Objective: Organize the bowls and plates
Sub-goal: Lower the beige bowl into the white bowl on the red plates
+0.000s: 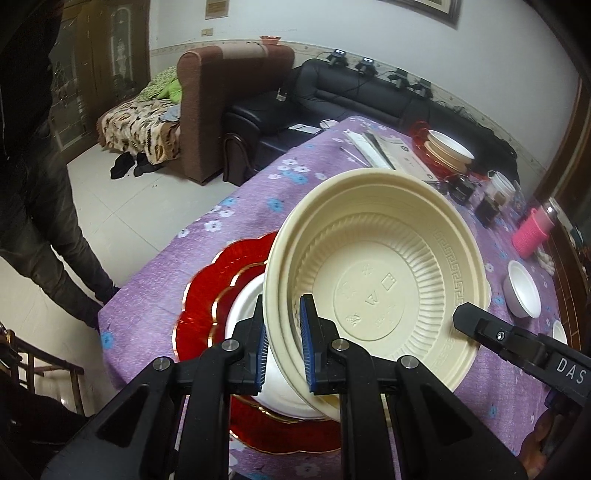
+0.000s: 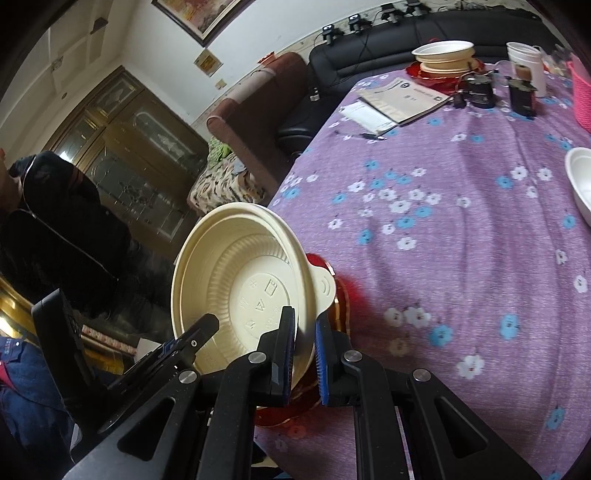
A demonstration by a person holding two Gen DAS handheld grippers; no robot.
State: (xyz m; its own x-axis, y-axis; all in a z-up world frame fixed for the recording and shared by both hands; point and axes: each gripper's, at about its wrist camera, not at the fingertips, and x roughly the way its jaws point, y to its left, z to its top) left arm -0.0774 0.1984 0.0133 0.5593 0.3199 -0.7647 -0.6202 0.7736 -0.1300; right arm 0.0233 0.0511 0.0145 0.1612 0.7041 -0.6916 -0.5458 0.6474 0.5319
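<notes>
Both the left tongs (image 1: 282, 343) and right tongs (image 2: 304, 354) are pinching the cream bowl (image 1: 376, 273) at opposite rims; it is looking light, thin and flexible, so rim grips suit it.

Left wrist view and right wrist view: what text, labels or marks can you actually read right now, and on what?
"DAS": white letters on the right gripper body, cut off at the frame edge.
"W"-like embossed mark on the cream bowl base; the symbols and characters around it are too faint to read.
Booklet on the table: print too small to read.
Yellow wall notice: blurred, unreadable.
Wall plaque: unreadable.
</notes>
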